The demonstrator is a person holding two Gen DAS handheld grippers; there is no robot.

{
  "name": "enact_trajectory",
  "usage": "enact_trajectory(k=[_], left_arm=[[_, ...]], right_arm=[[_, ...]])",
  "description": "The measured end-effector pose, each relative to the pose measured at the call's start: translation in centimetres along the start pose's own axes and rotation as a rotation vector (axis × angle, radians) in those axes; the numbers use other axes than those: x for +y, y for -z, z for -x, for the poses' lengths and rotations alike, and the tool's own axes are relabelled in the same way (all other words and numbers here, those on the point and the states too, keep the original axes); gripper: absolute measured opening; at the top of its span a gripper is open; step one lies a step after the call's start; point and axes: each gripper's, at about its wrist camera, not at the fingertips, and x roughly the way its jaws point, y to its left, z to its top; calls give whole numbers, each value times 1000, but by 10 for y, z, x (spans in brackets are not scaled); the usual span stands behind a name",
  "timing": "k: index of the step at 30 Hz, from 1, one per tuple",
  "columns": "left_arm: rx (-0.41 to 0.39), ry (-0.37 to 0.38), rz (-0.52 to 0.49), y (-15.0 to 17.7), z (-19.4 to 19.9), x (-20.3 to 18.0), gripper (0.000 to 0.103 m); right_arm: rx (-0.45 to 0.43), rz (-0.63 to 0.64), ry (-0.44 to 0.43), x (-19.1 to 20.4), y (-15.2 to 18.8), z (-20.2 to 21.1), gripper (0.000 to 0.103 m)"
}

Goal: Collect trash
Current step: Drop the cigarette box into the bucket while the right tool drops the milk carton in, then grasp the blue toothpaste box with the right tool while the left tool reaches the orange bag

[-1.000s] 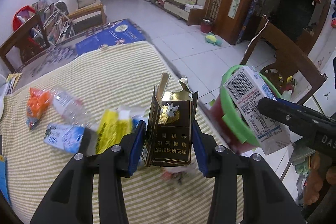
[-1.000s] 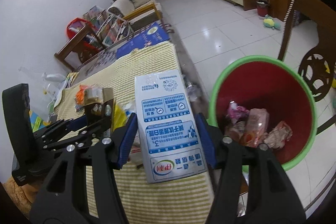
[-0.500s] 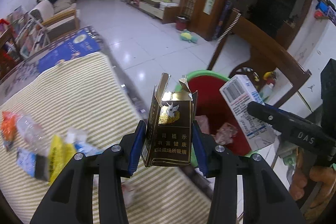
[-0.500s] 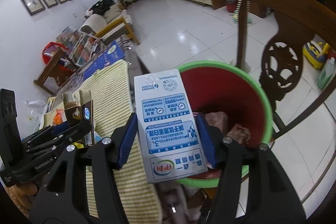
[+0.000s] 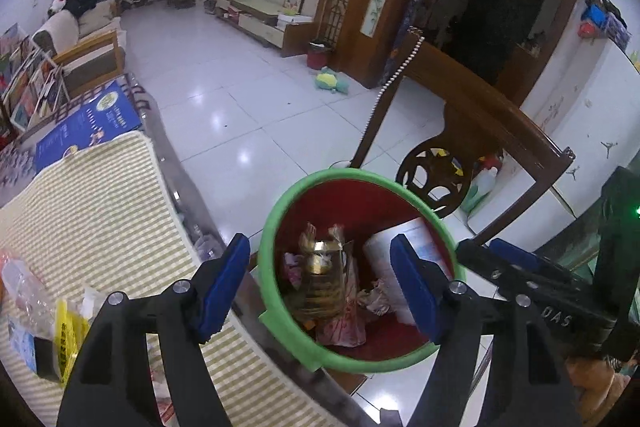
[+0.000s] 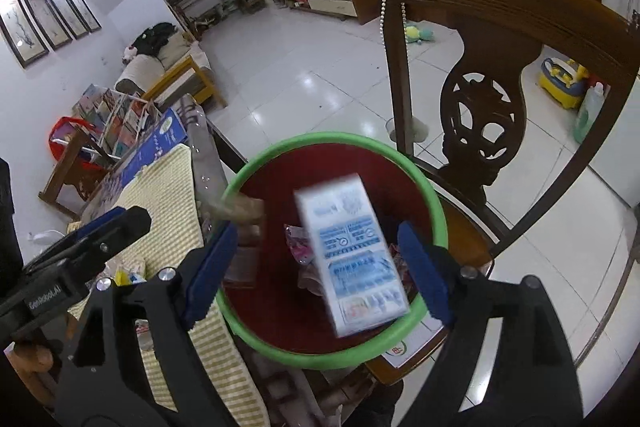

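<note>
A red bin with a green rim (image 5: 276, 227) (image 6: 436, 203) stands on a chair seat beside the table. My left gripper (image 5: 320, 283) is open and empty above it. The black-and-gold cigarette box (image 5: 324, 275) is blurred, falling inside the bin; it also shows in the right wrist view (image 6: 244, 211). My right gripper (image 6: 320, 267) is open above the bin. The white-and-blue milk carton (image 6: 352, 251) is blurred, falling between its jaws into the bin; it also shows in the left wrist view (image 5: 400, 251). Crumpled wrappers (image 5: 340, 323) lie in the bin.
The striped yellow tablecloth (image 5: 80, 211) covers the table to the left. On it lie a yellow packet (image 5: 70, 331), a clear plastic bottle (image 5: 24, 287) and a blue wrapper (image 5: 20, 339). A carved wooden chair back (image 6: 492, 75) rises behind the bin.
Both grippers moved over the bin and opened. The cigarette box left the left gripper and the milk carton left the right gripper; both are dropping into the bin.
</note>
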Motion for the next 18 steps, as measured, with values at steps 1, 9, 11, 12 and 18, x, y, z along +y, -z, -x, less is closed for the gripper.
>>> enact_trajectory(k=[1, 9, 11, 12, 18], left_arm=[[4, -7, 9, 2, 1, 5, 69], [-7, -100, 256, 41, 38, 93, 70], [-33, -147, 327, 51, 52, 120, 76], [-57, -190, 392, 60, 65, 142, 77], [-90, -361, 733, 114, 106, 249, 84]], right_arm=[[-2, 4, -2, 3, 1, 1, 81], [24, 65, -51, 49, 14, -5, 81], [40, 86, -65, 64, 19, -10, 81], [51, 101, -74, 74, 22, -13, 81], [104, 182, -125, 126, 40, -28, 81]])
